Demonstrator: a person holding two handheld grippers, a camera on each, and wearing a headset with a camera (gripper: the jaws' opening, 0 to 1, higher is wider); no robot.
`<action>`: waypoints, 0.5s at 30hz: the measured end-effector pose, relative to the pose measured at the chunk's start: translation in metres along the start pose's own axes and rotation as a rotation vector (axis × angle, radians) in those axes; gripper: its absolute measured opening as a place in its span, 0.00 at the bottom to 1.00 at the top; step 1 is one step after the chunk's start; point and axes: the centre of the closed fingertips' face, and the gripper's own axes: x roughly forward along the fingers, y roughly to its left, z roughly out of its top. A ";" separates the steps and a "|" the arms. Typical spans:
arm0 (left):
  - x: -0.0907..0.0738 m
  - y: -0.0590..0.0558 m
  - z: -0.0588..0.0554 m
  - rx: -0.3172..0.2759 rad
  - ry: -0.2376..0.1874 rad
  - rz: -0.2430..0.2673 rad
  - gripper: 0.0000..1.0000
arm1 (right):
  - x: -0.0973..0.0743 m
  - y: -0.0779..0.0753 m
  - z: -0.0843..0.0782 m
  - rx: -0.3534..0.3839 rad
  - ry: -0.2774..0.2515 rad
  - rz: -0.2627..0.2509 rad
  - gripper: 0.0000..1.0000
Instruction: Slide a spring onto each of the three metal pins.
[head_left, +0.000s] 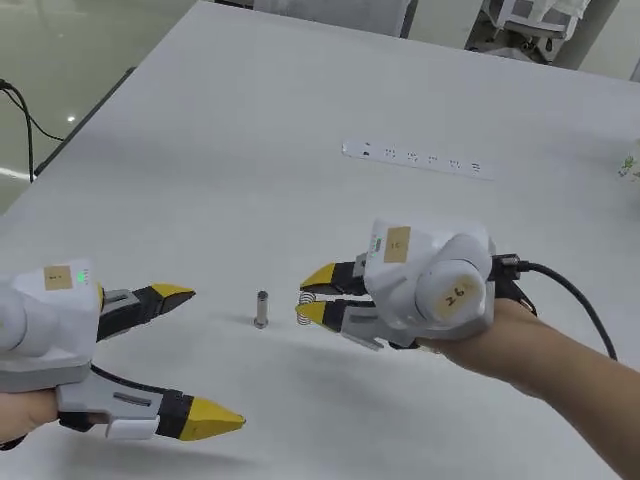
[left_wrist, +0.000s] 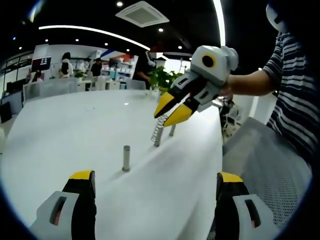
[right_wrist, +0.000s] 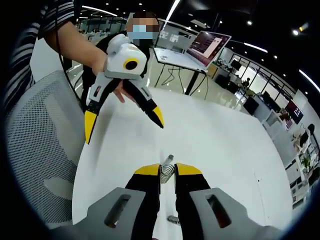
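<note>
Left gripper (head_left: 215, 357) hangs wide open, idle, while right gripper (head_left: 303, 298), clamped on a spring (left_wrist: 157, 131), must line it over a pin (head_left: 262, 308).

The white-bodied left gripper (head_left: 215, 356) is showing black jaws ending in yellow tips, with a tan sticker (head_left: 58, 277) and a green light (head_left: 83, 276) on top. The matching right gripper (head_left: 302, 298) is trailing a black cable (head_left: 570, 290) from its rear. The person is wearing a dark-and-white striped sleeve (left_wrist: 292, 95) behind it.
</note>
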 end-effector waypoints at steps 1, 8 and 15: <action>0.000 0.000 0.000 0.000 0.000 0.000 0.98 | 0.001 -0.002 0.001 0.003 -0.005 -0.003 0.07; -0.001 -0.001 -0.002 0.000 0.005 0.000 0.98 | 0.010 -0.013 0.011 0.028 -0.031 -0.016 0.07; -0.002 0.000 -0.002 0.003 0.010 0.001 0.97 | 0.022 -0.018 0.015 0.068 -0.050 -0.018 0.07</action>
